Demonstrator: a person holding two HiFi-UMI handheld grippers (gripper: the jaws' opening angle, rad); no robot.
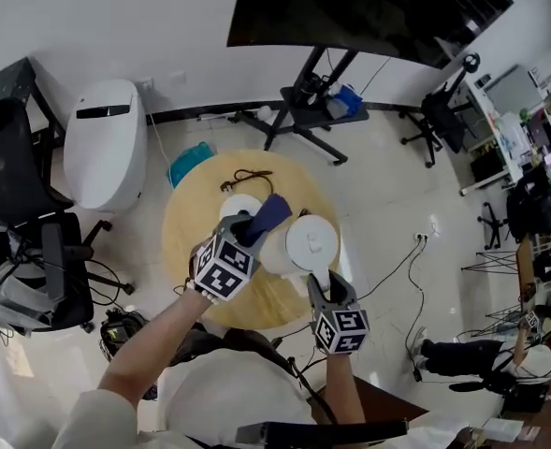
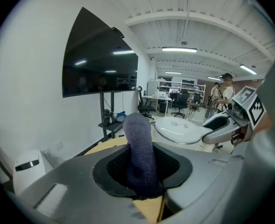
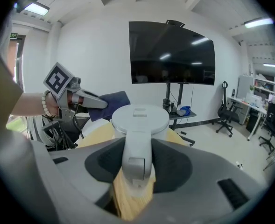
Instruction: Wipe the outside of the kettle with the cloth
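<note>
The white kettle [image 1: 298, 244] is standing on the round wooden counter [image 1: 189, 227], near the middle of the head view, with its flat lid [image 3: 139, 117] closed. Its handle [image 3: 136, 146] is pointing toward the lower edge of that view. The right tongs [image 1: 320, 283] are clamped on it: in the right gripper view the handle is sitting upright between the two pads, and both are pressing on its sides.

The dark blue cloth [image 1: 268, 215] is lying at the upper left side of the kettle, just beside the lid. Whether it is touching the kettle wall, I cannot tell. The left tongs [image 1: 245, 230] are closed on the cloth. In the left gripper view the cloth is sticking up out of the pads as a thick folded piece, with the kettle lid at its right.

Further to the upper left on the counter, a white round disc [image 1: 240, 206] and a black cable [image 1: 247, 178] are lying.

Around the counter, a white rounded appliance [image 1: 107, 143] is standing at the left of the head view, with a black office chair [image 1: 18, 171] beside it. A blue object [image 1: 191, 162] is lying on the floor. A large dark screen [image 1: 369, 3] on a black stand is filling the top. In the left gripper view, a person [image 2: 227, 91] is standing far back in the room.
</note>
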